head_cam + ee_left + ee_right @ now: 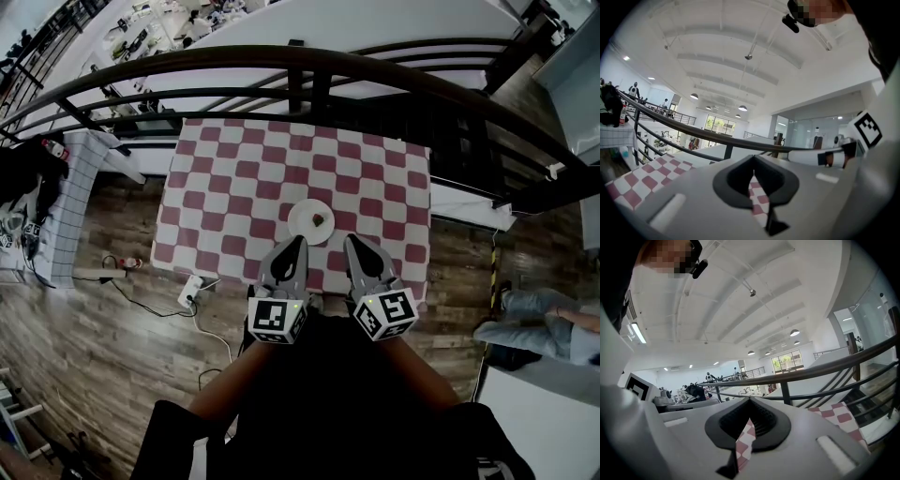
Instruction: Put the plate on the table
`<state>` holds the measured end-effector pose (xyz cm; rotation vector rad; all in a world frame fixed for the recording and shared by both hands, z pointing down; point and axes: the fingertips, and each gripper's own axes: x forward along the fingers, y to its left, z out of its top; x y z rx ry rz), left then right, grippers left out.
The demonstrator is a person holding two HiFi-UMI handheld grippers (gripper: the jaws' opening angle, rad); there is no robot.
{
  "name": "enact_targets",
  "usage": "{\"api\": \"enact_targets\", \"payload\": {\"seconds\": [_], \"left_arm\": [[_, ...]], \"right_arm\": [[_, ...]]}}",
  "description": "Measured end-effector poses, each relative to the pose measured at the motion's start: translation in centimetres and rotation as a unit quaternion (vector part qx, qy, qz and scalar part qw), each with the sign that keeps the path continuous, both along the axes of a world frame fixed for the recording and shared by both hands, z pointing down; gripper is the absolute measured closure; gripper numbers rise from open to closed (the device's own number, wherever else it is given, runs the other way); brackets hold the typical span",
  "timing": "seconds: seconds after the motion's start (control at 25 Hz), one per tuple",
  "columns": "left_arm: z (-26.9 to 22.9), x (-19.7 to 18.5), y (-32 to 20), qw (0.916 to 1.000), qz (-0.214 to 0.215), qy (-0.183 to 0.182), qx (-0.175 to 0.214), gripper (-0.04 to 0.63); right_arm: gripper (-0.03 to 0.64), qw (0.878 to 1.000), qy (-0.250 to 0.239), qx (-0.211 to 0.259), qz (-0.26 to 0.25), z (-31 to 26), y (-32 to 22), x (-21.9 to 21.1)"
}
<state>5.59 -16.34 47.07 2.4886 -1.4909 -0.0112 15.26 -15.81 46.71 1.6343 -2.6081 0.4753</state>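
Your left gripper [298, 244] and right gripper [351, 242] both have their jaws closed together, holding nothing. The white plate [302, 219] rests on the checkered surface [225, 178], just beyond their tips.

Wood plank floor [94, 356], dark curved railing [281, 53], white vaulted ceiling [717, 42] w/ round lamps [742, 108], far windows [785, 363], bright daylight

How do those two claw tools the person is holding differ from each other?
In the head view, the left gripper angles rightward toward the plate, while the right gripper angles leftward toward it. The left gripper's marker cube shows a different black-and-white pattern from the right gripper's. Both are shut, with nothing between their jaws.
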Motion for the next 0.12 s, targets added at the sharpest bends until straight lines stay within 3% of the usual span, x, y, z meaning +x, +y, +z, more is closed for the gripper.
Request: {"api": "enact_targets", "payload": {"seconds": [0.12], "left_arm": [[0.44,0.12,0.48,1.0000,0.000,0.000,-0.005,0.586]], "right_arm": [[0.620,1.000,0.000,-0.004,-0.001,0.32,0.39,0.10]]}}
